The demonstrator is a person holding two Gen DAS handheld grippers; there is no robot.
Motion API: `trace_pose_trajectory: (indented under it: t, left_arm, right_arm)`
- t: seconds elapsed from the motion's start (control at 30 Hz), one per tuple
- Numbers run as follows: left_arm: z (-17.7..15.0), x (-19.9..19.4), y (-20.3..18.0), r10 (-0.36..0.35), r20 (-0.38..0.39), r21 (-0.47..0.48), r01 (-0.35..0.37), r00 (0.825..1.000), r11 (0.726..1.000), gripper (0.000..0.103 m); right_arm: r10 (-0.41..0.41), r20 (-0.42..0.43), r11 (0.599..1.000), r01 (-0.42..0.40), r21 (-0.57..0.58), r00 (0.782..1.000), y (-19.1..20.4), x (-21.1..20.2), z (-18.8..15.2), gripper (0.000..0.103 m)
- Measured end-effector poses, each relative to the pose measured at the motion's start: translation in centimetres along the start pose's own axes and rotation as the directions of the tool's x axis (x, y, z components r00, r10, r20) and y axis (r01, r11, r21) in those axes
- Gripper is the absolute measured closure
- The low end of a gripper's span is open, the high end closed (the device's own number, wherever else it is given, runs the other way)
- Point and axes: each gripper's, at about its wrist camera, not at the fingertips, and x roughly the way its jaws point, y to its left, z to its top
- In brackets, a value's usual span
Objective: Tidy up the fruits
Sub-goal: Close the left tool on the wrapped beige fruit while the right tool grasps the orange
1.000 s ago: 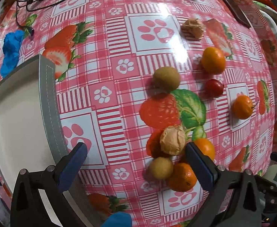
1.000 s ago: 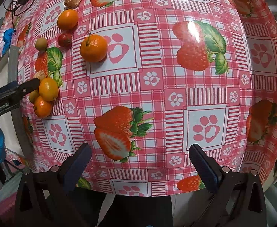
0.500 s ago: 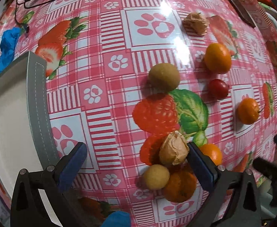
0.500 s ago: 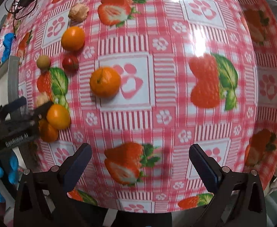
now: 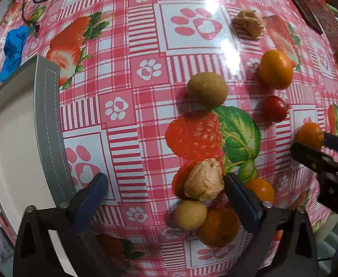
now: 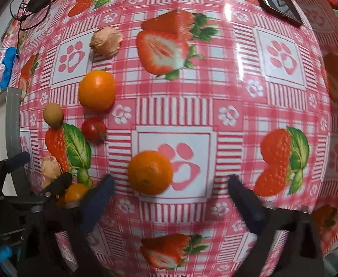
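**Ana:** Since a second ago the right gripper [image 6: 169,194] has closed in on the lone mandarin [image 6: 150,172]; that fruit now sits just ahead of its spread fingers, nothing pinched.

**Ben:** And the left gripper [image 5: 164,189]?

**Ana:** Fingers spread too, empty, low over the near cluster: a papery husked fruit [image 5: 203,180] beside its right finger, a pale round fruit [image 5: 190,214] and an orange one [image 5: 218,227] just below, all touching or nearly so.

**Ben:** So which step?

**Ana:** I'd judge the approach to a first pick. Next, the right fingers need to straddle the mandarin and close gently; it is round and may roll on the glossy counter [image 6: 215,92].

**Ben:** Any long axis?

**Ana:** Hardly; it is near-spherical, its stem dimple apparently facing up toward the camera.

**Ben:** Farther out?

**Ana:** A cherry tomato [image 6: 93,129], a brownish-green round fruit [image 6: 52,114], a bigger orange fruit [image 6: 97,90], then another husked fruit [image 6: 106,41]. The white tray [image 5: 46,106] lies at the left, well apart from the mandarin, with no fruit in the part that shows.
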Motion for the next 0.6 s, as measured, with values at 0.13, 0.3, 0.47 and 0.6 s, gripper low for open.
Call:
trace_pose_trajectory:
  t: [0.13,0.3,0.47,0.6]
  left_arm:
    - [-0.3,-1.0,-1.2,0.006,0.032,0.038,-0.007,0.999,0.999,0.026]
    - [-0.3,-2.3,-1.9,0.004,0.079,0.054,-0.008,0.997,0.999,0.075]
    - [-0.2,-3.5,-1.2,-0.035,0.089,0.02,0.033,0.995,0.999,0.075]
    - [-1.0,-5.3,-0.6,-0.067,0.122,0.013,0.066,0.99,0.998,0.075]
  right_arm:
    - [-0.009,0.004,1.0,0.009,-0.013,1.0,0.5,0.3,0.8,0.038]
    - [0.009,0.035,1.0,-0.007,-0.031,0.999,1.4,-0.6,0.6,0.064]
    - [0.058,0.053,0.998,-0.058,-0.002,0.997,0.3,-1.9,0.0,0.064]
    - [0.091,0.064,0.996,-0.092,0.011,0.994,-1.6,-3.1,-1.1,0.064]
